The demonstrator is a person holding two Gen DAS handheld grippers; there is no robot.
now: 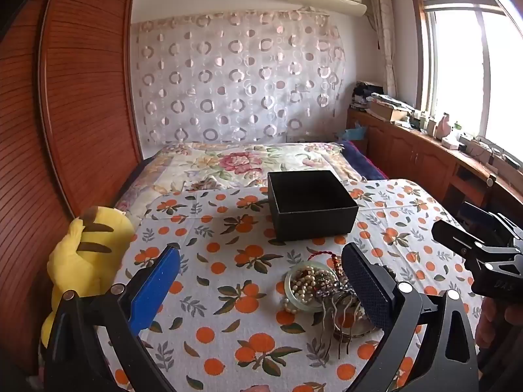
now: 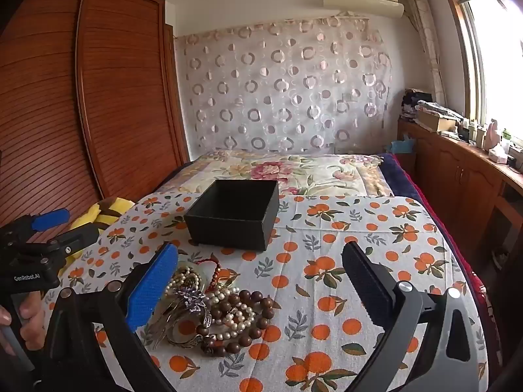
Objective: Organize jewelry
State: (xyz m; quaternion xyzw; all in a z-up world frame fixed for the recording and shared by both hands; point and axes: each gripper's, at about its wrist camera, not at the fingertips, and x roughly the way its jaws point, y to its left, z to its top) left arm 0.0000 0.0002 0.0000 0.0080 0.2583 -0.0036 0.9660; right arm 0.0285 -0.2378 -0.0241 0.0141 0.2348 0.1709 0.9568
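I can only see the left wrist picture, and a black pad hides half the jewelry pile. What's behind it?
Observer: A string of brown wooden beads lies there.
Operator: Anything sparkly?
Observer: Yes, a purple flower hairpin, just left of those beads.
Operator: Is the other tool holding something?
Observer: No. The right gripper has its jaws wide open, gripping nothing.
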